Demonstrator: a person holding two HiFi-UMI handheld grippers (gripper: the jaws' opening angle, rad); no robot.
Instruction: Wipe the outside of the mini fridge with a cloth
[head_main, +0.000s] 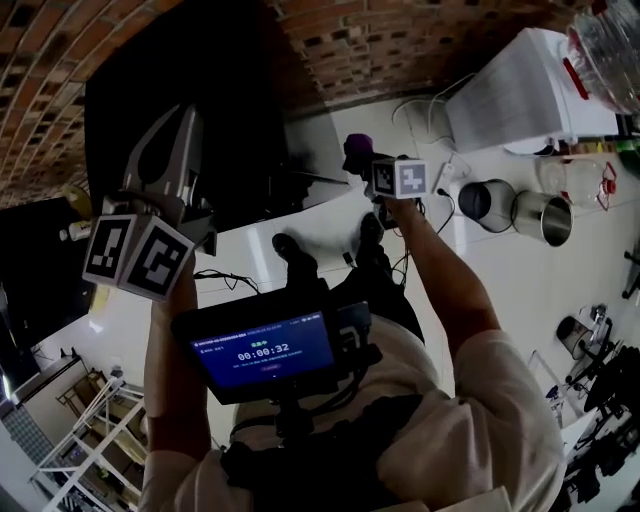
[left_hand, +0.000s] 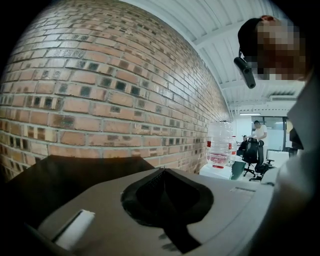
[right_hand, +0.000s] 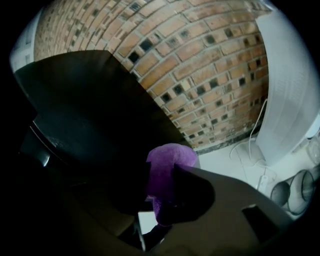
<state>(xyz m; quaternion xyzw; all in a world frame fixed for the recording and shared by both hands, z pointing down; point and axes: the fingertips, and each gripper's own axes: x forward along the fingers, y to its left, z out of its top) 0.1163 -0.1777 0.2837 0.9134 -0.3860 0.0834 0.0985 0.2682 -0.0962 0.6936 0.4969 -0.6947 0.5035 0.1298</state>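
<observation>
Leftmost, the left gripper (head_main: 183, 120) is held up in front of the mini fridge (head_main: 215, 120). Its jaws are pressed together with nothing between them. It is judged to be parked there on purpose, since the wiping calls for one tool only.

The fridge, a plain black box, is stood on the floor (head_main: 330, 235) hard against the foot of the brick wall (head_main: 60, 90), so its rear face is probably out of reach and only the top, the front and the sides can be wiped.

Off the fridge's right-hand edge a purple cloth (head_main: 356, 148) is seen, bunched into a wad that sticks out beyond the jaw tips. It is pinched in the narrowly set jaws of the right gripper (head_main: 366, 160), which is tilted downward toward that edge. The wad is presumably left proud so that fabric, not plastic, meets the dark shell. Whether cloth and fridge are touching cannot be told from either view. The wiping is judged to be at or near that right-hand side.

The floor is pale, glossy and crossed by loose cables (head_main: 425, 110). Further right, along the same wall, a white water dispenser (head_main: 520, 90) is stood, and near it on the floor two metal pots (head_main: 488, 200).
</observation>
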